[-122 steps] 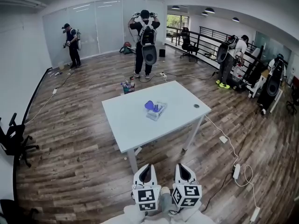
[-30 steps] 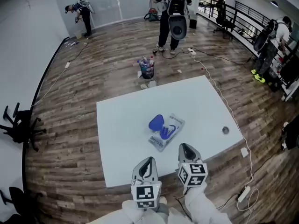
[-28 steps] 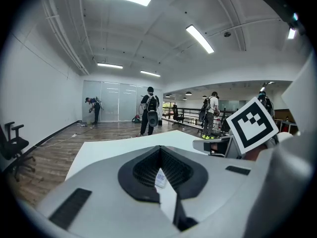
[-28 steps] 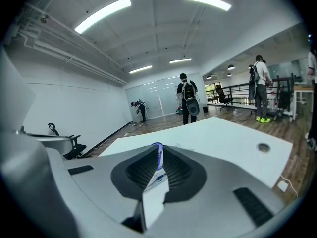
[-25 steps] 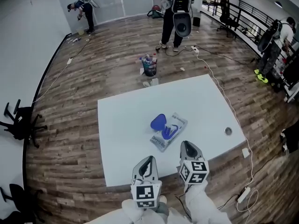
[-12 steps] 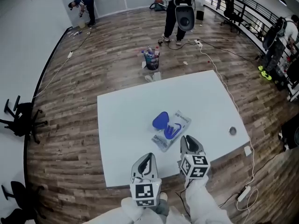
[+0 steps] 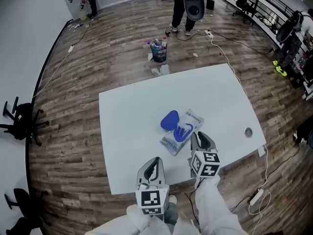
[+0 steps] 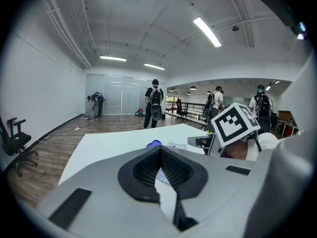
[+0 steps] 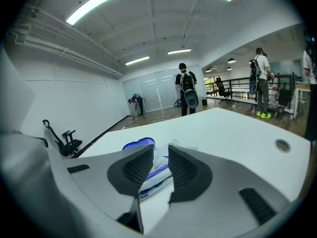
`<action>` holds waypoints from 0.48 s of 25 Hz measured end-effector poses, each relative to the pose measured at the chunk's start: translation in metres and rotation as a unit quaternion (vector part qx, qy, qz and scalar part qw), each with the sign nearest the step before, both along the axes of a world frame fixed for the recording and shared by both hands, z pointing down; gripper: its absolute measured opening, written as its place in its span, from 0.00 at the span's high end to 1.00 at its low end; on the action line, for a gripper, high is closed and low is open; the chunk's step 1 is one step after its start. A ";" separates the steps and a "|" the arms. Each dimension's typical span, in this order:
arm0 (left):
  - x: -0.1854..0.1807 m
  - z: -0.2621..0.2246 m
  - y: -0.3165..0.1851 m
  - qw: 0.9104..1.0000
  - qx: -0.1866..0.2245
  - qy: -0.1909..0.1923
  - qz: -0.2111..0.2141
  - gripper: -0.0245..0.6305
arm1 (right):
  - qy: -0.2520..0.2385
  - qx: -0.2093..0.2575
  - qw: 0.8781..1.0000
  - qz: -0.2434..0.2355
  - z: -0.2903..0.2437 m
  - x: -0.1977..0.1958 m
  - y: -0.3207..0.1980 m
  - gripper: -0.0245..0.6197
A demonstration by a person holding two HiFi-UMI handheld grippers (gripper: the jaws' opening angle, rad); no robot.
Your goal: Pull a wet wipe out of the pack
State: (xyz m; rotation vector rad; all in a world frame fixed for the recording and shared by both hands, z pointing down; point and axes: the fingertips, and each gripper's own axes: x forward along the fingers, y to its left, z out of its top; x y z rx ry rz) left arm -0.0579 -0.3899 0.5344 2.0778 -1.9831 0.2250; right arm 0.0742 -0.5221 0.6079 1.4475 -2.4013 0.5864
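The wet wipe pack point(image 7: 182, 132) lies near the middle of the white table point(image 7: 127, 111), its blue lid point(image 7: 169, 120) flipped open to the left. My right gripper point(image 7: 199, 138) hovers at the pack's near right edge. Its jaws have just been opening and stand open. In the right gripper view the pack point(image 9: 156, 173) and lid point(image 9: 137, 144) show through the gap of the right gripper point(image 9: 159, 155), untouched. My left gripper point(image 7: 155, 162) is shut and empty over the table's front edge, to the left of the pack. From the left gripper point(image 8: 159, 150) the lid point(image 8: 153, 144) lies ahead.
A round cable hole point(image 7: 248, 131) sits near the table's right edge. On the floor beyond the table stands a bucket of bottles point(image 7: 158, 50), with a person point(image 7: 193, 4) further back. A power strip and cables point(image 7: 257, 196) lie at the right, an office chair point(image 7: 19, 119) at the left.
Both grippers have moved forward and down over the table. The right one has come up to the pack's near edge; the left one trails behind it.
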 end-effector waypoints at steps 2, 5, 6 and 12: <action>-0.001 0.003 -0.002 1.000 -0.003 0.000 0.000 0.96 | 0.005 -0.002 1.000 -0.003 0.005 -0.003 -0.004 0.84; -0.003 0.007 -0.005 1.000 -0.006 0.001 0.000 0.96 | 0.014 -0.006 1.000 -0.006 0.013 -0.006 -0.011 0.83; -0.004 0.008 -0.005 1.000 -0.007 0.002 -0.001 0.96 | 0.016 -0.008 1.000 -0.005 0.017 -0.007 -0.013 0.83; -0.011 0.020 -0.007 1.000 -0.020 0.003 -0.006 0.96 | 0.024 -0.022 0.999 -0.001 0.033 -0.006 -0.023 0.83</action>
